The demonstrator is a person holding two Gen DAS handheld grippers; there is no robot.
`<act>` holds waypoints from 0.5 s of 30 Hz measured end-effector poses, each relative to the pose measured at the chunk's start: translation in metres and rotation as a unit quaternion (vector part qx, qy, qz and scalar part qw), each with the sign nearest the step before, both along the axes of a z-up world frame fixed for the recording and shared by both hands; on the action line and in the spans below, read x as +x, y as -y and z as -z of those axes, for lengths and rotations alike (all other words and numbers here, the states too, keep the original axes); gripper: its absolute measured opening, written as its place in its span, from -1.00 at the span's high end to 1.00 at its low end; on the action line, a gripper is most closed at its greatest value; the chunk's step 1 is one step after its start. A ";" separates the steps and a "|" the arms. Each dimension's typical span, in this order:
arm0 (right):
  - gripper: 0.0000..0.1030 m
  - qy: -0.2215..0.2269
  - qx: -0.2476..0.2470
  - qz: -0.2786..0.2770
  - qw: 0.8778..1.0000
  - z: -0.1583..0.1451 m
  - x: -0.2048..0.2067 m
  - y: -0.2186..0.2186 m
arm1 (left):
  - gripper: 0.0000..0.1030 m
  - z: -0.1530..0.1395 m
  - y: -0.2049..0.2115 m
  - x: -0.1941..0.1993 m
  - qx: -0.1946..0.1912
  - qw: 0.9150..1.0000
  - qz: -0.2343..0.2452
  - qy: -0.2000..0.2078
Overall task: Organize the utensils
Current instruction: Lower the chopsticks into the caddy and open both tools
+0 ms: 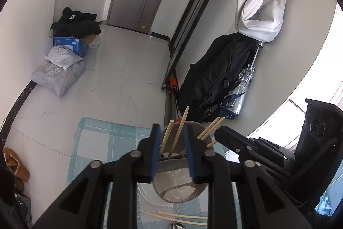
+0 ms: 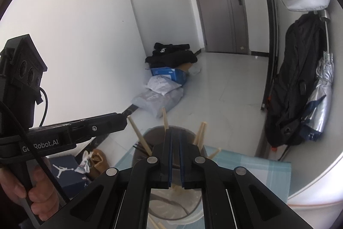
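Note:
A grey utensil holder (image 1: 182, 188) stands on a white base on the teal checked mat (image 1: 103, 138), with several wooden chopsticks (image 1: 179, 132) sticking up from it. My left gripper (image 1: 171, 149) is shut on the holder's near rim. My right gripper (image 2: 175, 156) hovers over the holder (image 2: 154, 136), jaws nearly closed on a wooden chopstick (image 2: 165, 117) that passes between them. Two chopsticks (image 1: 182, 217) and a spoon (image 1: 178, 225) lie on the mat in front of the holder.
The table (image 2: 310, 192) is white and round. Beyond it lie parcels and a blue box (image 1: 68, 44) on the floor, a black bag and a silver umbrella (image 1: 242, 87) by the wall, shoes (image 1: 17, 164) at left.

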State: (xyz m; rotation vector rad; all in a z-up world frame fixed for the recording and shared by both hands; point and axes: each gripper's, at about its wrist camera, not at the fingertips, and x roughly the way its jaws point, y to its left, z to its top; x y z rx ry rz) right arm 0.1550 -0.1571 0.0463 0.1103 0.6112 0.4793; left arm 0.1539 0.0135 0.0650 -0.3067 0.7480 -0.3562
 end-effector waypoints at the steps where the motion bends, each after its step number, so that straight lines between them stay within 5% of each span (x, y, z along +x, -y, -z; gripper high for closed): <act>1: 0.88 -0.001 0.003 0.001 1.000 -0.002 -0.002 0.002 | 0.45 -0.002 0.000 -0.002 0.002 1.000 -0.005 0.001; 4: 0.81 0.002 0.016 0.013 1.000 -0.009 -0.009 0.010 | 0.16 -0.009 -0.001 -0.010 0.007 1.000 -0.016 0.009; 8: 0.42 0.021 0.021 0.036 0.999 -0.020 -0.025 0.020 | -0.18 -0.019 0.001 -0.027 0.025 0.999 -0.029 0.027; 15: 0.36 0.035 0.033 0.054 0.997 -0.031 -0.057 0.034 | -0.55 -0.024 -0.004 -0.053 0.033 0.996 -0.069 0.040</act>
